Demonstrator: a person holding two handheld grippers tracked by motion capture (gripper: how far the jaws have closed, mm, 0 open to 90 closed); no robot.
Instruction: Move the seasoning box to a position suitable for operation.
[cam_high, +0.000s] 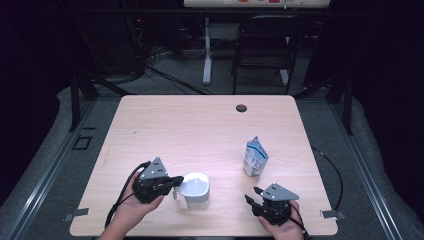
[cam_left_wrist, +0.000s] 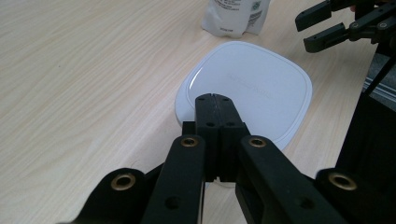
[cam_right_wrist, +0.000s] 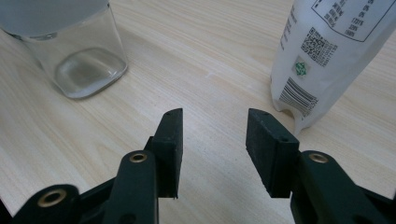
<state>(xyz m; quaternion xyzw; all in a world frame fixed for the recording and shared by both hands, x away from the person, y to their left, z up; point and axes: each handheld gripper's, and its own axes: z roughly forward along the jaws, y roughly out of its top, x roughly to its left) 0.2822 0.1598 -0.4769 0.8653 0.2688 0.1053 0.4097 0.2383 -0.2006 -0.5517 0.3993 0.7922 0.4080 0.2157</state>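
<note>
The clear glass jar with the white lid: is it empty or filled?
Empty: the clear glass jar shows only its bare bottom in the right gripper view.

Dim, dark surroundings; soft glare, slight blur.

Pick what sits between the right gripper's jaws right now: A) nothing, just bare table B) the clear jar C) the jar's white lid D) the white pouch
A: in the right gripper view the right gripper has its jaws apart over bare table, with the white pouch off to one side and the clear jar off to the other.
</note>
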